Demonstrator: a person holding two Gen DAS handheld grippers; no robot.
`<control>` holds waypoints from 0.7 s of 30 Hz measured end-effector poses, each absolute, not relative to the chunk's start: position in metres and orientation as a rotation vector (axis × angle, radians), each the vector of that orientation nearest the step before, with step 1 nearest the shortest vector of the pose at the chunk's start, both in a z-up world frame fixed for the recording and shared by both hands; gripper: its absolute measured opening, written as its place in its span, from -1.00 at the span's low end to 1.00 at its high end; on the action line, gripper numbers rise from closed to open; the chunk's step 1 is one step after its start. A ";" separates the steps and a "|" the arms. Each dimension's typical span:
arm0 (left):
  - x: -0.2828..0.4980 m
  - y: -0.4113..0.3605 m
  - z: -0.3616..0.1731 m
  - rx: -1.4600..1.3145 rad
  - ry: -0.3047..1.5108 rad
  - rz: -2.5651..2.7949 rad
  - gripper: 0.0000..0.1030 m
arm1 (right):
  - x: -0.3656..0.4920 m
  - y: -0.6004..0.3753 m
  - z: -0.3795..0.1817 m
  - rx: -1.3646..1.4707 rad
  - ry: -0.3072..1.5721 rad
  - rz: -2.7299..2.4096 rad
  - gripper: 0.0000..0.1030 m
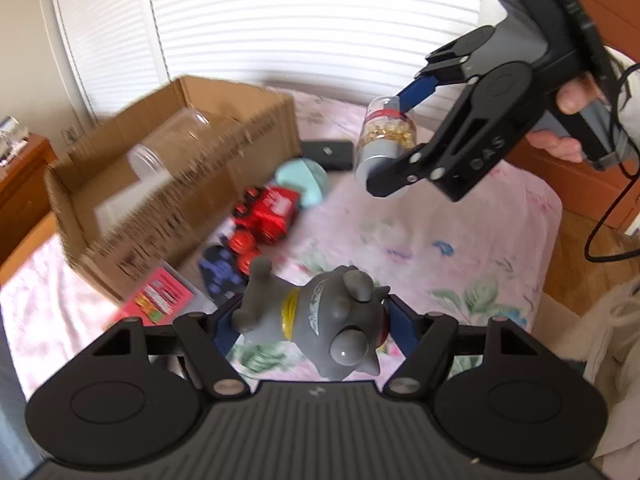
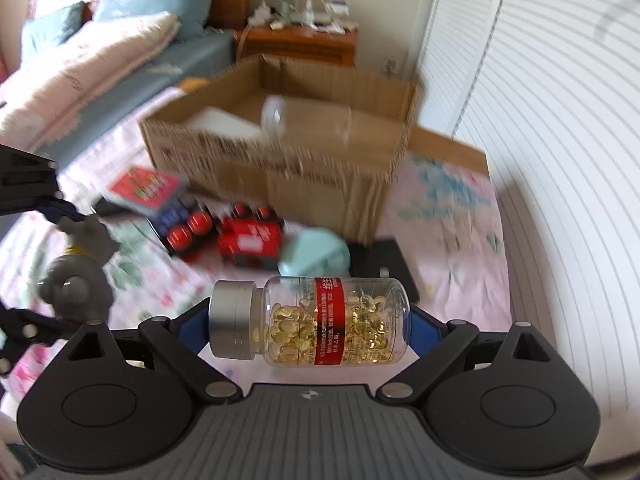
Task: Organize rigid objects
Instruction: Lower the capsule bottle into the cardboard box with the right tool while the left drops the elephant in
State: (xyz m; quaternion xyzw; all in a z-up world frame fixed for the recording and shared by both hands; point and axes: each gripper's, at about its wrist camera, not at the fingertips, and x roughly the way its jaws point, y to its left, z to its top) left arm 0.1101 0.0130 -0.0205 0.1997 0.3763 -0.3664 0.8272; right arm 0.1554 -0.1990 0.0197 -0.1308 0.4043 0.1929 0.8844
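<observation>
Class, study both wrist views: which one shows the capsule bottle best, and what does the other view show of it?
The right wrist view. The capsule bottle lies sideways in the right claw, sharp and close, showing its silver cap, red label and golden capsules. The left wrist view shows it smaller and partly hidden by that claw's fingers.

Left gripper (image 1: pixel 312 324), right gripper (image 2: pixel 308 320): jaws clamped (both loaded), raised.

Grey toy cat (image 1: pixel 320 320) lying sideways, up in the air, clear pill bottle (image 2: pixel 316 322) with silver cap and yellow pills, lying sideways, up above the bed
</observation>
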 end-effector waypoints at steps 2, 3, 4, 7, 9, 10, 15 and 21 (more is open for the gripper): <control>0.114 0.015 -0.011 0.431 0.781 -0.753 0.42 | 0.159 -0.196 0.034 -0.266 0.809 0.416 0.89; 0.117 0.016 -0.006 0.433 0.770 -0.739 0.42 | 0.162 -0.194 0.042 -0.267 0.790 0.421 0.89; 0.122 0.018 -0.002 0.433 0.762 -0.728 0.42 | 0.165 -0.192 0.047 -0.269 0.776 0.424 0.89; 0.135 0.022 0.010 0.435 0.738 -0.694 0.42 | 0.180 -0.184 0.063 -0.275 0.735 0.426 0.89; 0.146 0.026 0.017 0.440 0.722 -0.662 0.42 | 0.194 -0.180 0.070 -0.262 0.723 0.431 0.89; 0.153 0.028 0.021 0.439 0.715 -0.647 0.42 | 0.201 -0.178 0.073 -0.255 0.721 0.433 0.89; 0.188 0.040 0.034 0.410 0.701 -0.583 0.42 | 0.238 -0.165 0.078 -0.236 0.718 0.422 0.89; 0.226 0.052 0.040 0.371 0.705 -0.534 0.42 | 0.263 -0.155 0.068 -0.210 0.725 0.404 0.95</control>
